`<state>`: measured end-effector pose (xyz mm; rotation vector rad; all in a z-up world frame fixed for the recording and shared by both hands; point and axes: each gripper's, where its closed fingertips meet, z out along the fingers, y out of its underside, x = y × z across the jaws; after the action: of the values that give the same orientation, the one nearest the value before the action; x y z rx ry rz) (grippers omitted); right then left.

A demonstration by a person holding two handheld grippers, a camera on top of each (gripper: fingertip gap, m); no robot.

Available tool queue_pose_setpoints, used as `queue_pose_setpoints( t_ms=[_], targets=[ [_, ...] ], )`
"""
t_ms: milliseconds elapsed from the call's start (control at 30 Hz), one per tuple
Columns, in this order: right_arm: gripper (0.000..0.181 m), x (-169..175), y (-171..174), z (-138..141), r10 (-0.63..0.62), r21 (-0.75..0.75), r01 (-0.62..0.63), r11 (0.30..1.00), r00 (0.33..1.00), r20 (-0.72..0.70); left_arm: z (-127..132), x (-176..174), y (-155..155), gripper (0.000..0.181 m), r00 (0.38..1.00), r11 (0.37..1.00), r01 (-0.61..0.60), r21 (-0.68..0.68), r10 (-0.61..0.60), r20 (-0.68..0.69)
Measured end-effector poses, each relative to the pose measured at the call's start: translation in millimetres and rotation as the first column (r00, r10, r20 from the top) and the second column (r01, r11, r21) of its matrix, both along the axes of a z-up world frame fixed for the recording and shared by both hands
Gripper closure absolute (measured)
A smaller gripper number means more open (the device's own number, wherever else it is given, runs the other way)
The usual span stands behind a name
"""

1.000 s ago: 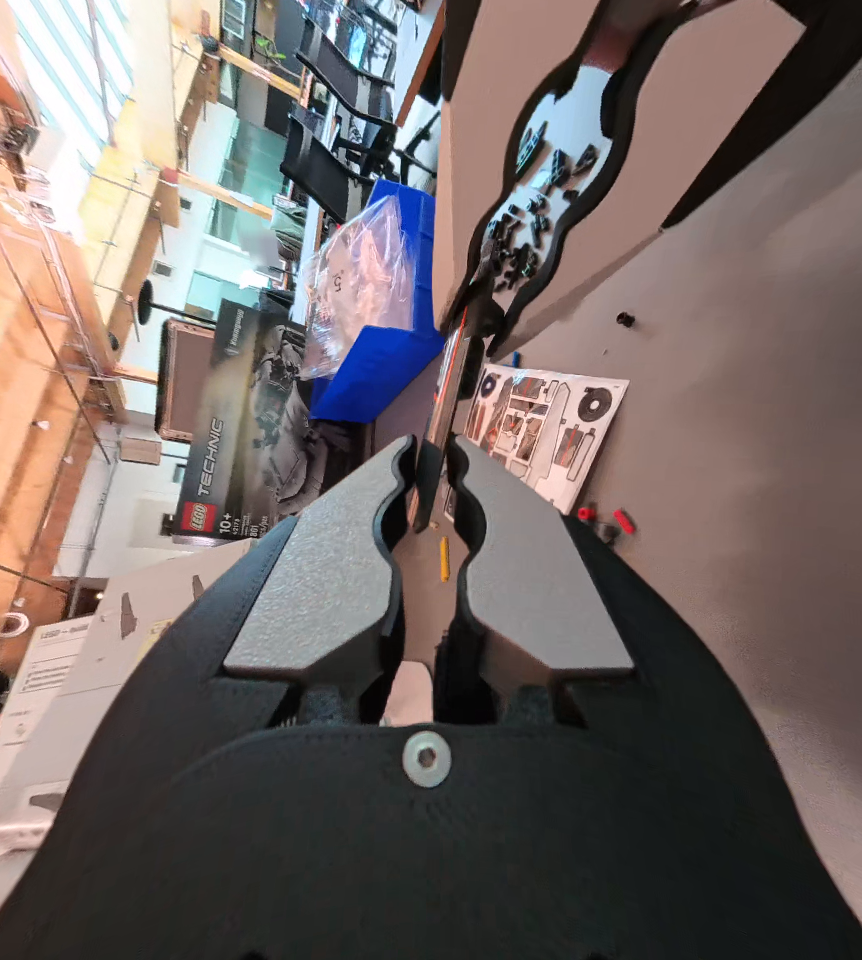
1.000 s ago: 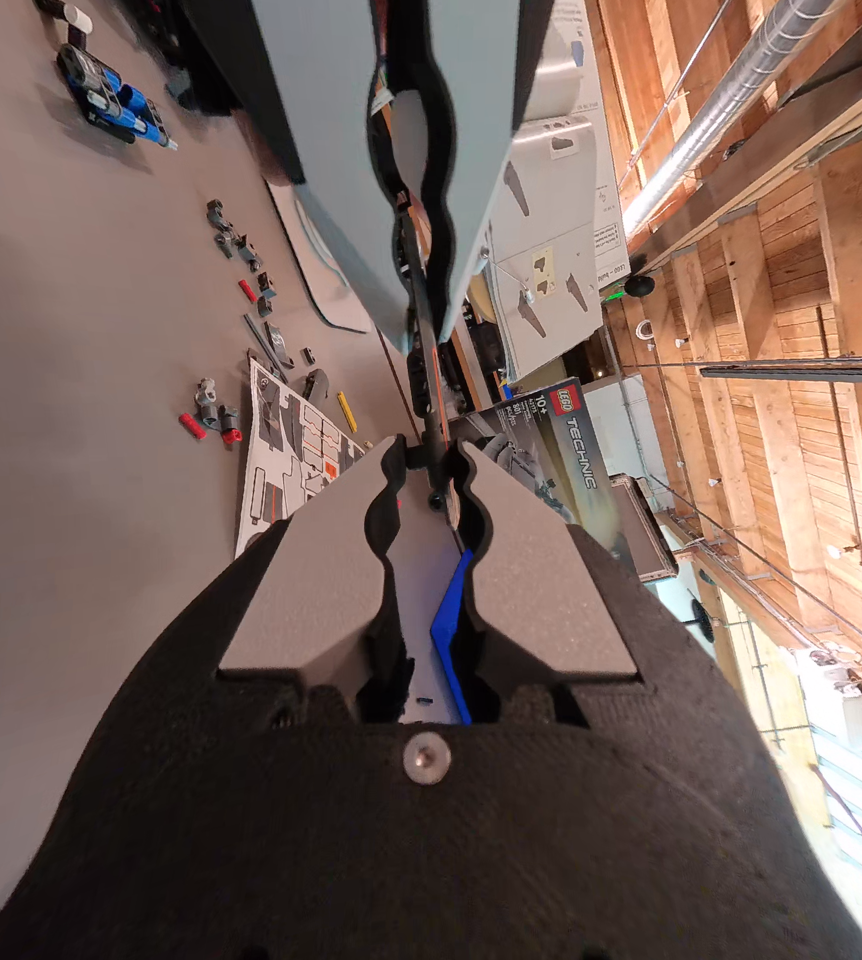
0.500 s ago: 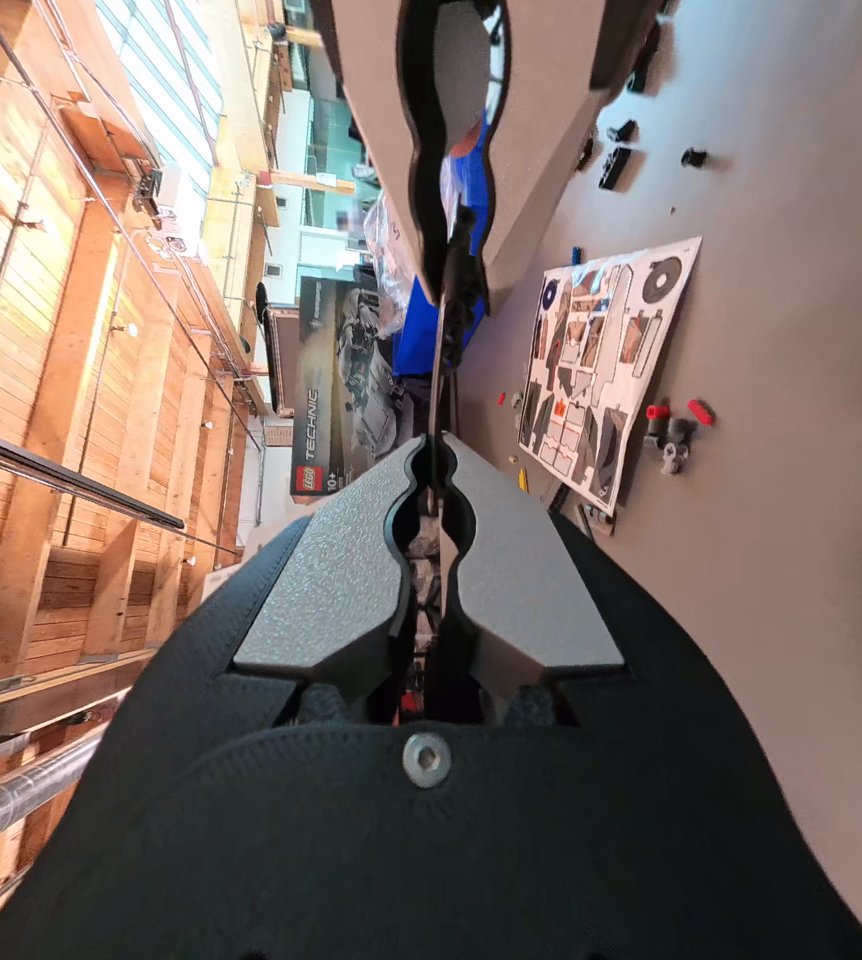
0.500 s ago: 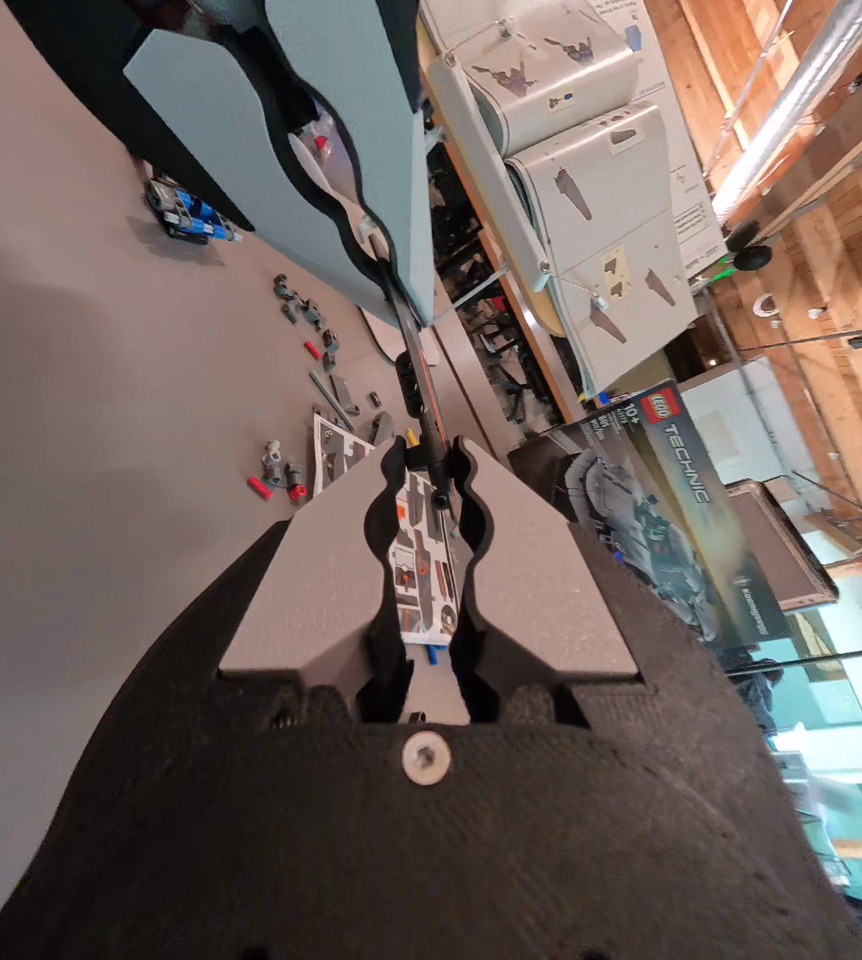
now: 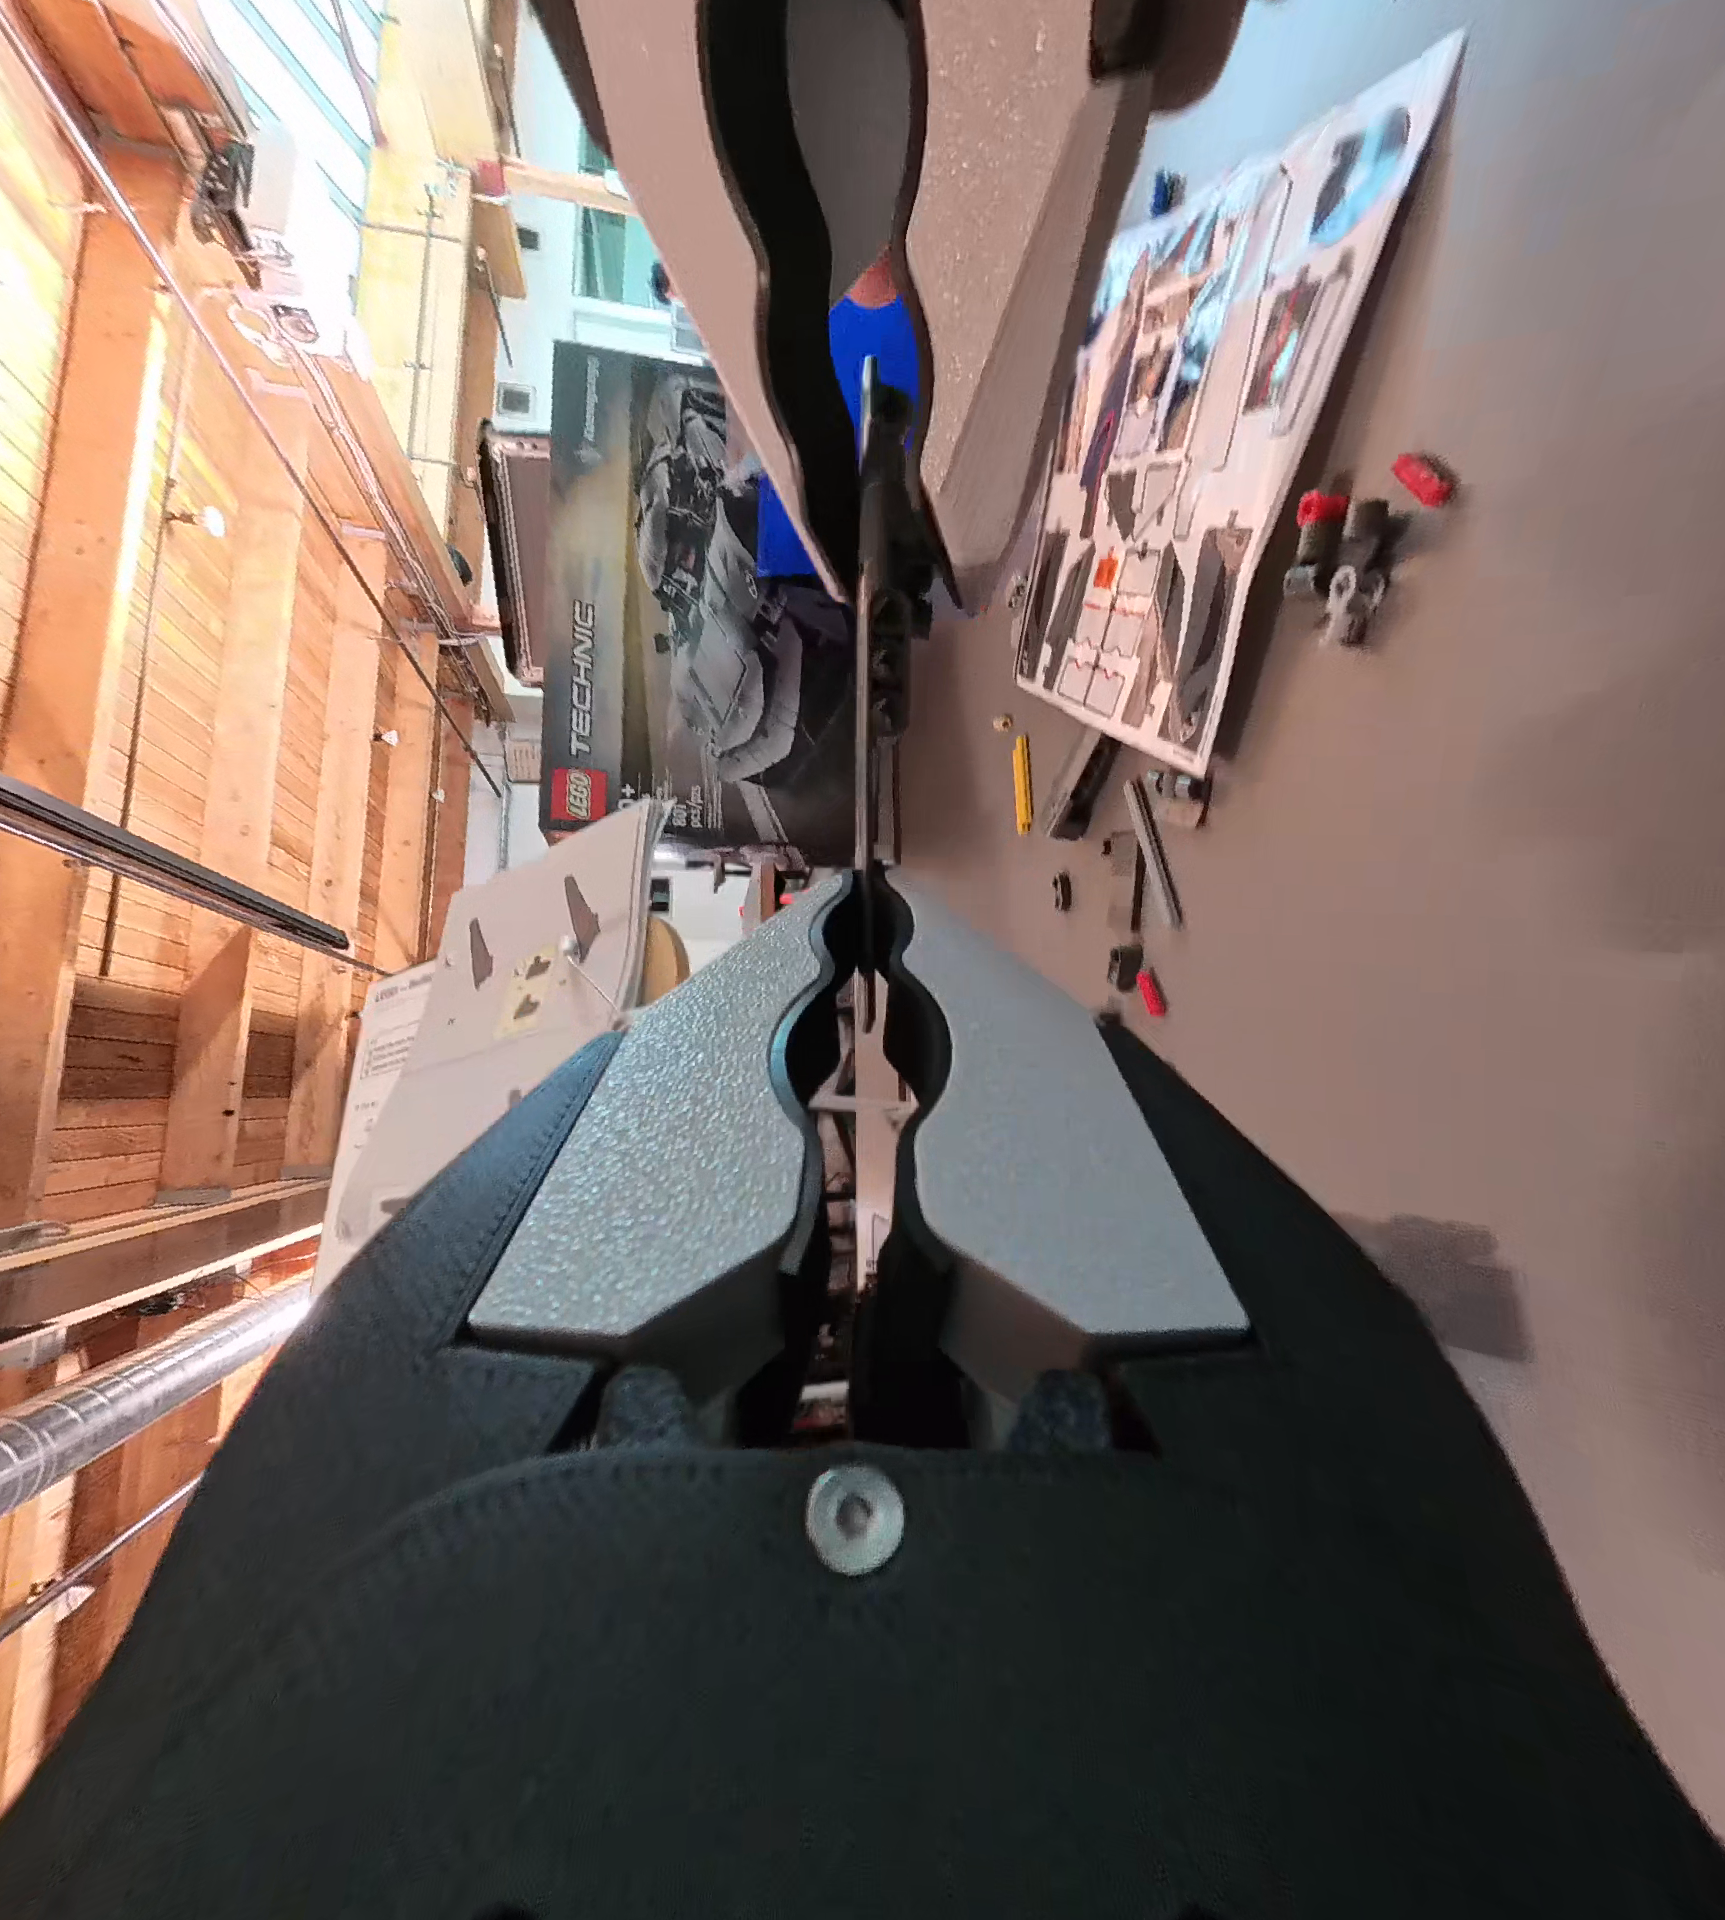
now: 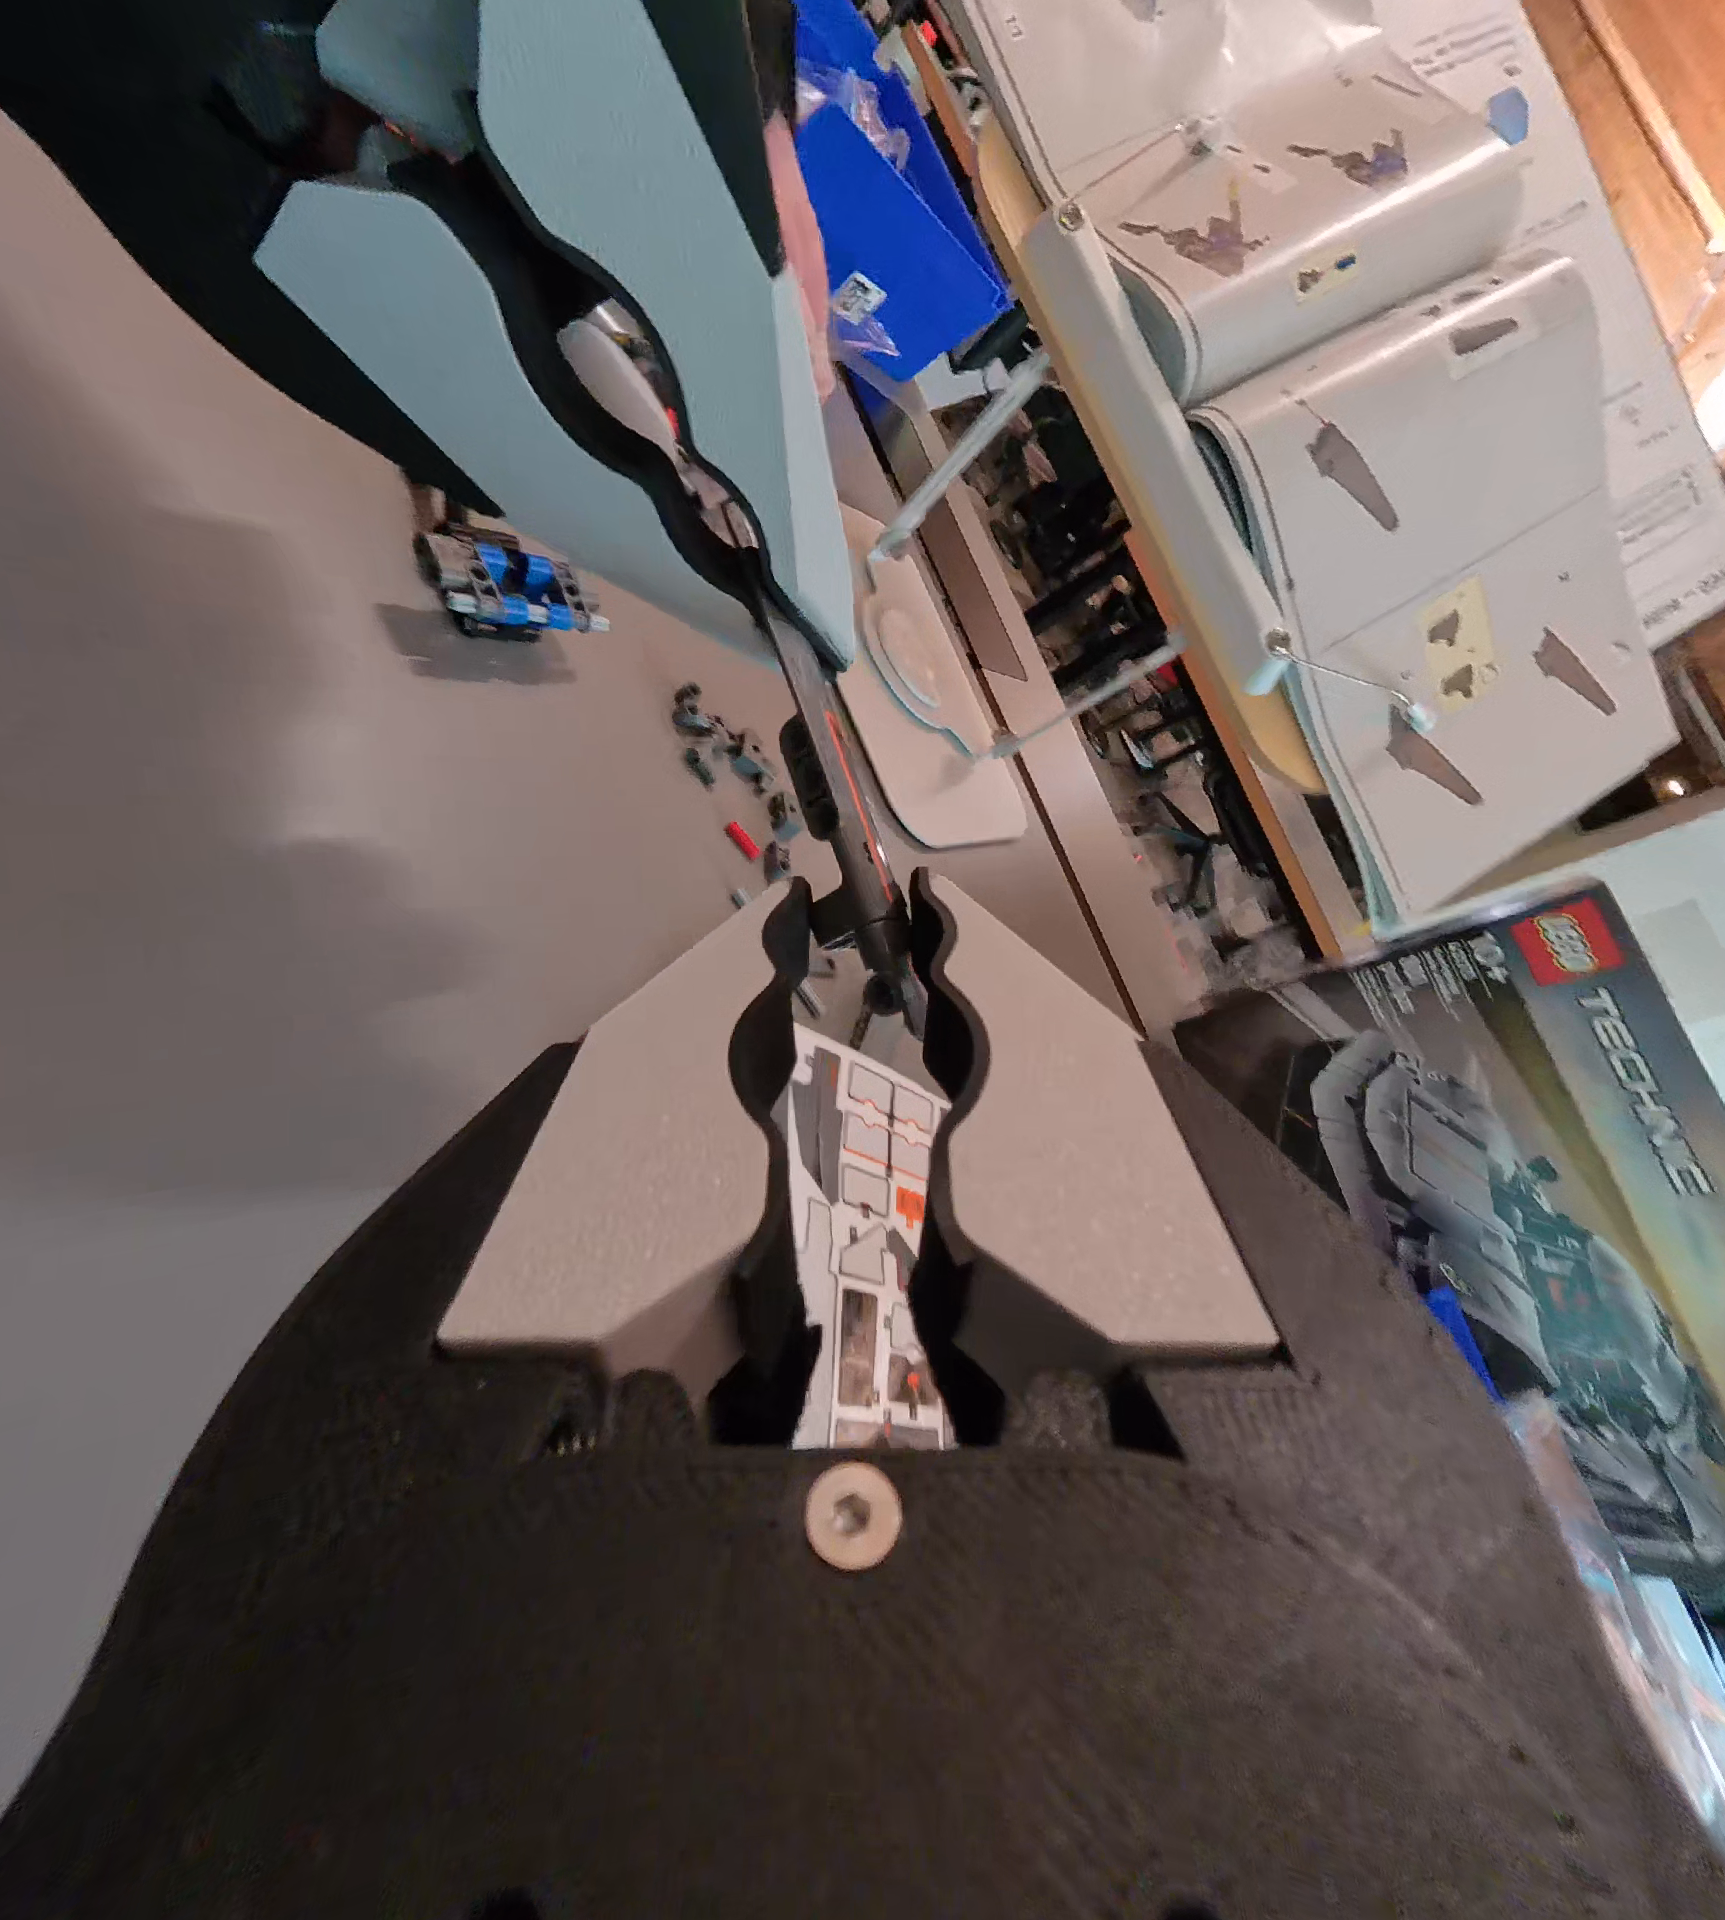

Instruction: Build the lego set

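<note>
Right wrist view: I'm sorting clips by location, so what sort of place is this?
Likely a workshop or lab: a grey table strewn with loose pieces, a blue parts bin, and exposed timber walls.

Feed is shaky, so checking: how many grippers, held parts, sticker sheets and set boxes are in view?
grippers: 2, left gripper and right gripper
long dark part: 1, gripped by both
sticker sheet: 1
set box: 1
total: 5
</note>
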<state>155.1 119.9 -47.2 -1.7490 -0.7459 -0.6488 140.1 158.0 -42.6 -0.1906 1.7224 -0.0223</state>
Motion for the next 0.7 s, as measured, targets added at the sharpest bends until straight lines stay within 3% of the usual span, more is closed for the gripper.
queue_pose_setpoints(
  t_ms=[33,167,300,467,567,700],
  targets=[
    [0.164,-3.6,2.5,-2.3,0.026,-0.016,-0.026,1.000,1.000,-0.012,-2.5,-2.5,4.5,0.181,1.000,1.000,-0.010,0.009,0.010,-0.006],
    [0.133,-5.5,7.8,-11.2,0.084,-0.083,-0.099,0.992,0.982,-0.170,-29.8,-14.7,22.5,0.181,0.992,0.998,-0.069,-0.001,0.069,-0.102],
    [0.135,8.6,14.6,-20.7,0.087,-0.096,-0.128,0.987,0.933,-0.350,-60.2,-26.5,28.5,0.181,0.976,0.995,-0.095,-0.032,0.087,-0.201],
    [0.148,21.5,16.6,-28.1,0.098,-0.047,-0.129,0.990,0.904,-0.416,-95.1,-36.3,30.5,0.181,0.930,0.993,-0.116,-0.031,0.098,-0.354],
    [0.146,27.3,14.9,-30.1,0.087,-0.046,-0.116,0.992,0.908,-0.409,-107.2,-41.5,29.6,0.173,0.915,0.994,-0.103,-0.024,0.085,-0.393],
    [0.144,33.0,12.5,-28.6,0.094,-0.026,-0.118,0.993,0.890,-0.445,-97.9,-45.8,36.5,0.151,0.918,0.986,-0.131,-0.106,0.080,-0.388]
  ],
)
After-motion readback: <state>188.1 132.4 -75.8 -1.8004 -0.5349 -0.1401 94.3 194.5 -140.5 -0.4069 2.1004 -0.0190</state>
